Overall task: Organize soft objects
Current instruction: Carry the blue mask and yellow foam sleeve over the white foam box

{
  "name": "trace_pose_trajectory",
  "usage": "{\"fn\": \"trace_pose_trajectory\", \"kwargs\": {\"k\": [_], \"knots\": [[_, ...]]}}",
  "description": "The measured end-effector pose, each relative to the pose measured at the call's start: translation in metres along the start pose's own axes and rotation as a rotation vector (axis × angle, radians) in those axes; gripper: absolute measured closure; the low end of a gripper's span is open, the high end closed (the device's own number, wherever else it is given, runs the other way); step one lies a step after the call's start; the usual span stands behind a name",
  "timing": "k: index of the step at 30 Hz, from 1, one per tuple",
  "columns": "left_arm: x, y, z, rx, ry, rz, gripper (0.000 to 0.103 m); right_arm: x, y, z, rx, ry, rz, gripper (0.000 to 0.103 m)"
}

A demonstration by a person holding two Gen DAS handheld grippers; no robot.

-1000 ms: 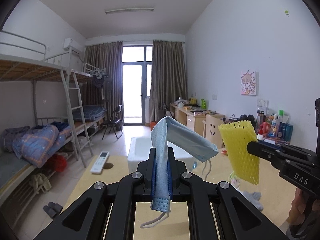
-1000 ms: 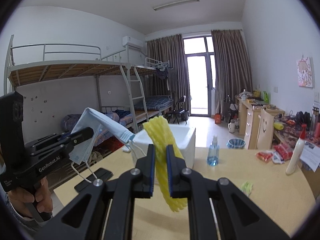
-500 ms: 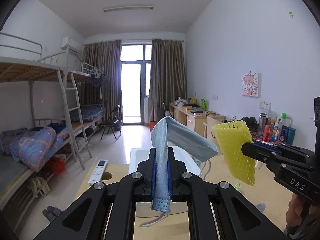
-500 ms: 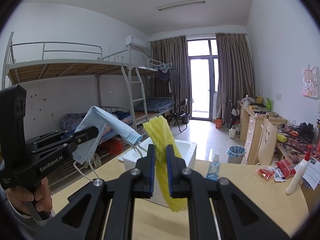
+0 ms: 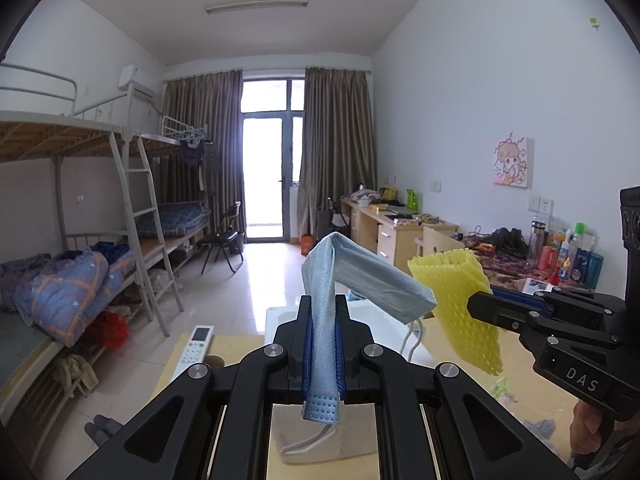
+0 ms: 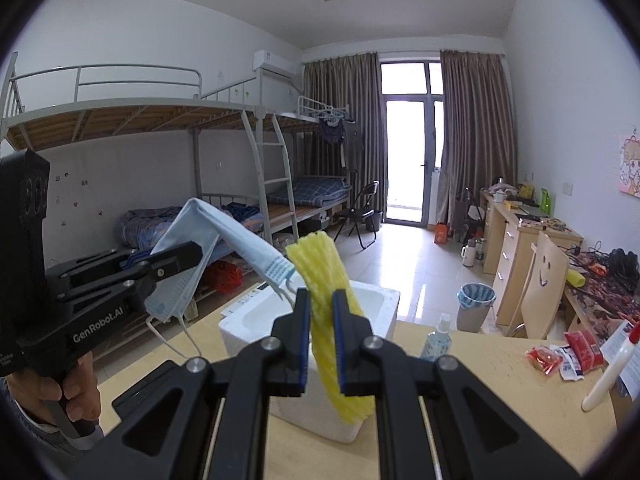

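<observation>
Left gripper clenched on blue face mask (ear loops dangling); right gripper clenched on yellow foam net; both aloft above white foam box on table.

- The face mask is pale blue, with a dotted strip along its edge and white ear loops.
- The foam net is bright yellow with a mesh of holes.
- The foam box is white.
- The table is light tan.
- The quilt is blue with orange checks.
- The curtains are brown.
</observation>
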State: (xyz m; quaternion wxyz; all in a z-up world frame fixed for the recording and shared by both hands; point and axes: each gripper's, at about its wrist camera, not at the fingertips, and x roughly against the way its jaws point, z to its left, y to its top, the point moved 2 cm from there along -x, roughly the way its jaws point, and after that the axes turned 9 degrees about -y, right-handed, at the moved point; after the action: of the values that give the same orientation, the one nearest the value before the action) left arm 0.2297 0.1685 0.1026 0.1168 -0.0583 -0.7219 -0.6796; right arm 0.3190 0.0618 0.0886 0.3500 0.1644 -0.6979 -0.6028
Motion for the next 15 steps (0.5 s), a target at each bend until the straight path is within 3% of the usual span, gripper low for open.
{"fn": "trace_pose_trajectory", "kwargs": {"k": [15], "knots": [[-0.056, 0.002, 0.015, -0.003, 0.017, 0.049, 0.093, -0.048, 0.003, 0.001, 0.005, -0.011, 0.047, 0.089]]}}
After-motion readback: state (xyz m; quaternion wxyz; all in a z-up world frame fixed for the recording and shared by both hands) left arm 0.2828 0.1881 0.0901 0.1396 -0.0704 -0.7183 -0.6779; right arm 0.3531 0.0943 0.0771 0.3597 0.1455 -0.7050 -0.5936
